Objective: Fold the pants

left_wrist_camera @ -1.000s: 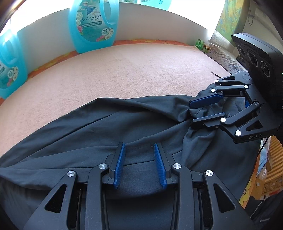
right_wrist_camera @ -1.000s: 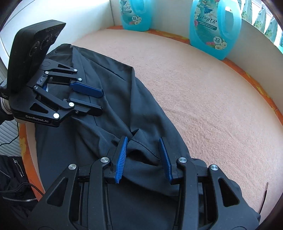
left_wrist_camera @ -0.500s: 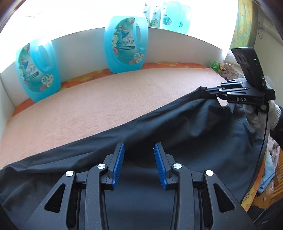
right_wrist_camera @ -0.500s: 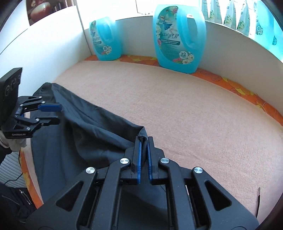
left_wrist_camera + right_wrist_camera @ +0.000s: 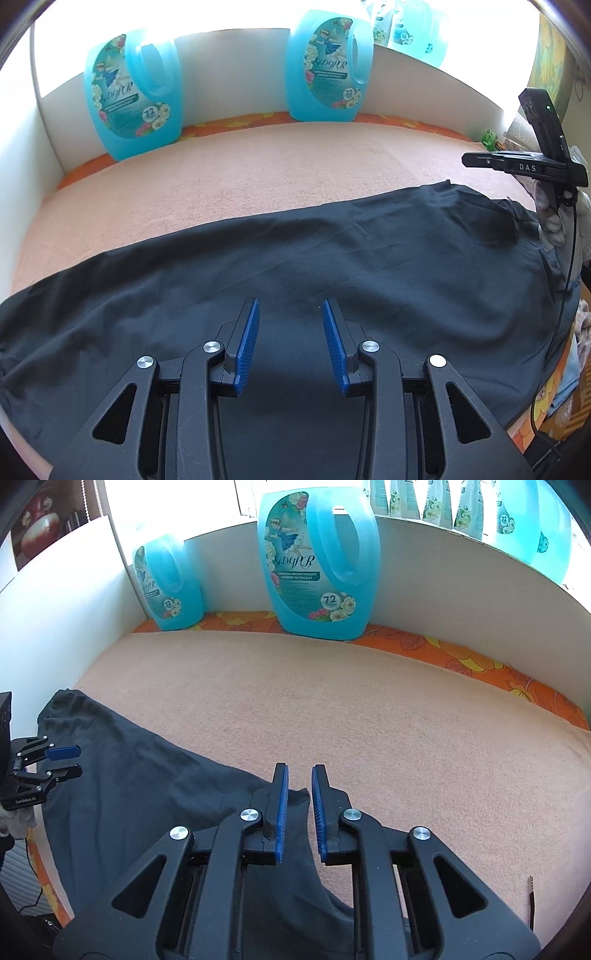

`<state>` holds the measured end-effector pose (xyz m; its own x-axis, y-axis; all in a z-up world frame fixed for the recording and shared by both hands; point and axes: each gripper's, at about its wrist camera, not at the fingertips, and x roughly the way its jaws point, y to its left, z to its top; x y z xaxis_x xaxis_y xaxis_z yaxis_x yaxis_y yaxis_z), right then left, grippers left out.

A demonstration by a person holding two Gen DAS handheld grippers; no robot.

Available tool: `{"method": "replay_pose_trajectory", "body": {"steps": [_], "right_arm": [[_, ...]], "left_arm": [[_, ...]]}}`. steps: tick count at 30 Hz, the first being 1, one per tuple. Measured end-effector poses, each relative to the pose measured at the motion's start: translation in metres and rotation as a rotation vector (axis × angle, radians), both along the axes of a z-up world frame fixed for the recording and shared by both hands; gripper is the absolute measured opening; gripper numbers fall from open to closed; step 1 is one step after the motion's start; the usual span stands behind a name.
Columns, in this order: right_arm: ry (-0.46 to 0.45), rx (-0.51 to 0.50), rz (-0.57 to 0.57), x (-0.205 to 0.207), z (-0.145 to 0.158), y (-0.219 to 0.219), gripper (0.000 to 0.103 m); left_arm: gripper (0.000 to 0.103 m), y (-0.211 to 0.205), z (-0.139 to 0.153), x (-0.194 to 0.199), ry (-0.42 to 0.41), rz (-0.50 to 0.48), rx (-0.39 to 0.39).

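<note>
Both sets of jaws stand apart with nothing clamped between them. On our left, the left gripper (image 5: 290,314) hovers wide open over the dark pants (image 5: 295,266), which lie spread lengthwise along the near edge of the peach towel (image 5: 258,177). Behind, two blue detergent jugs (image 5: 135,110) stand against the white wall (image 5: 229,74). To our right, the right gripper (image 5: 297,775) has its blue pads (image 5: 282,805) slightly parted just above the pants' end; we see no fabric gripped between them.
</note>
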<state>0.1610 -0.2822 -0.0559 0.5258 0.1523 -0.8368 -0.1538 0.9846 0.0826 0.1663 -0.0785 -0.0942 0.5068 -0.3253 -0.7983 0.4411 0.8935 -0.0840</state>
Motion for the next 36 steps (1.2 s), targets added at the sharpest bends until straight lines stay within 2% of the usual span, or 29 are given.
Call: {"method": "replay_pose_trajectory", "body": {"steps": [2,5,6,10,13,18,22,25,27,30,33,36], "right_arm": [[-0.005,0.012,0.017,-0.007,0.004,0.006,0.018],[-0.015,0.031,0.047,-0.021,0.011,0.015,0.028],[-0.020,0.035,0.058,-0.026,0.013,0.018,0.029],[-0.039,0.053,0.088,-0.049,0.027,0.033,0.029],[-0.047,0.075,0.109,-0.063,0.040,0.047,0.035],[-0.066,0.075,0.209,-0.075,0.061,0.093,0.039],[-0.065,0.074,0.319,-0.067,0.075,0.144,0.043],[-0.082,0.071,0.397,-0.055,0.082,0.186,0.045],[-0.090,0.079,0.452,-0.044,0.082,0.216,0.046],[-0.112,0.086,0.521,-0.024,0.076,0.262,0.046],[-0.082,0.117,0.600,0.003,0.061,0.309,0.046],[-0.065,0.097,0.674,0.031,0.039,0.357,0.046]], "left_arm": [[0.034,0.011,0.002,-0.007,-0.005,0.023,-0.002],[0.041,0.035,0.005,-0.015,-0.018,0.079,0.014],[0.041,0.045,0.006,-0.018,-0.015,0.103,0.015],[0.042,0.097,0.010,-0.030,-0.010,0.241,0.017],[0.042,0.145,0.013,-0.040,-0.005,0.372,0.007],[0.042,0.204,0.015,-0.056,-0.014,0.538,0.019],[0.042,0.233,0.010,-0.061,-0.019,0.611,0.013],[0.042,0.243,0.006,-0.062,-0.045,0.636,0.047],[0.042,0.252,0.002,-0.060,-0.044,0.649,0.036],[0.042,0.261,-0.002,-0.058,-0.054,0.673,0.031],[0.042,0.269,-0.004,-0.057,-0.059,0.697,0.018],[0.042,0.273,-0.007,-0.055,-0.058,0.711,0.000]]}}
